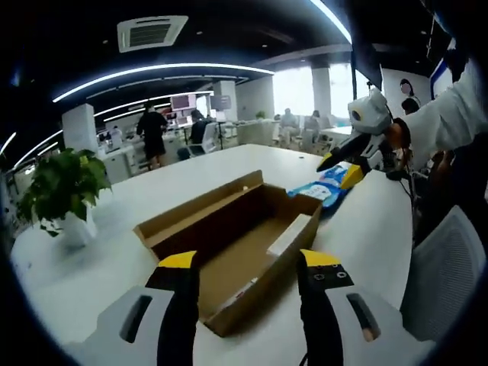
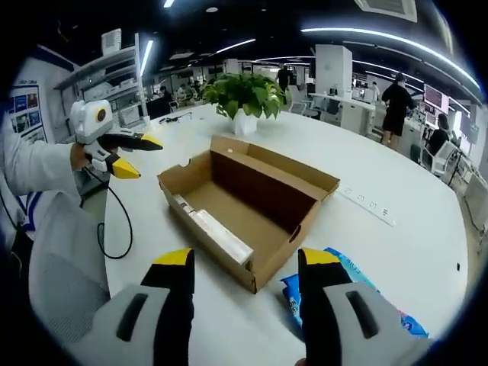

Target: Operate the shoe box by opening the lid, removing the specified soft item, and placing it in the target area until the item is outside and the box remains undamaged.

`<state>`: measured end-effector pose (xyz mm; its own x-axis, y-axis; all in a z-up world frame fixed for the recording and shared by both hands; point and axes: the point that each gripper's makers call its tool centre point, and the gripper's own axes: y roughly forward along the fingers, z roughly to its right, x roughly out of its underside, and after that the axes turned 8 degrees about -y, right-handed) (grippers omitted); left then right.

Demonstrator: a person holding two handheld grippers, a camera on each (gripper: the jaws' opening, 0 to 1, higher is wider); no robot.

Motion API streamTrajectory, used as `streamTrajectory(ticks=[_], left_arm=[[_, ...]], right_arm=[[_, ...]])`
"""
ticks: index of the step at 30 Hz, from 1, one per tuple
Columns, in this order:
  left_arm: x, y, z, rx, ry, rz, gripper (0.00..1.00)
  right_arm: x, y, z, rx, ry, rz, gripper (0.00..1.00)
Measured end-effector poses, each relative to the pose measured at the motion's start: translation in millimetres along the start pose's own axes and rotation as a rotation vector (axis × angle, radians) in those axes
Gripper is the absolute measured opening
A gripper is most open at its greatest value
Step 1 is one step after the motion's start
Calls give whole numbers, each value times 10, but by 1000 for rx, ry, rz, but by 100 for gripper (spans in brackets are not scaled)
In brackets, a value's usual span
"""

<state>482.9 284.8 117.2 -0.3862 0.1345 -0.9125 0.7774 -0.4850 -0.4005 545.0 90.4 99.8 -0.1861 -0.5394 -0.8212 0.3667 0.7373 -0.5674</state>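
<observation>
Shoe box point(image 1: 236, 244) is sitting open on the white table point(image 1: 114, 252), and I am looking into it from both ends. Its lid flap point(image 2: 278, 171) is standing up along one long side of the box. A white strip point(image 2: 221, 235) is lying flat on the floor of the box, close to one wall.

My left gripper point(image 1: 250, 263) is hanging just in front of the box's near corner. Its two yellow-tipped jaws are spread wide apart, and I am holding nothing in them and touching nothing. In the right gripper view I am seeing that same gripper point(image 2: 131, 155) up in the air beside the box, with its jaws apart.

My right gripper point(image 2: 245, 261) is also wide open and empty, hovering near the box's end. The blue soft pack point(image 2: 351, 293) is lying on the table right beside the box, outside it. A green plant point(image 2: 245, 95) in a white pot is standing on the table behind the box.
</observation>
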Motion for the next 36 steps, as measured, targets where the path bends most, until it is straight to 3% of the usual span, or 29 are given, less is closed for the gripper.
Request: streamTrajectory(ticks=[8,14,24,36], left_arm=[[56,-13,-13,-2,0,-13,52],[72,-22,-29,-8,-1,-15,52],[136,-27,-42,-15,-7,-26,52],[147,-24,-45,-20,-11,-31,51]], right_arm=[[-179,235,43,-67,-64,-34,47],[-198,385,94,-114,-109,-75,46],[-18,673,23,-231,-262,-194,37],[143,899,-109,-410,-342,-298,35]])
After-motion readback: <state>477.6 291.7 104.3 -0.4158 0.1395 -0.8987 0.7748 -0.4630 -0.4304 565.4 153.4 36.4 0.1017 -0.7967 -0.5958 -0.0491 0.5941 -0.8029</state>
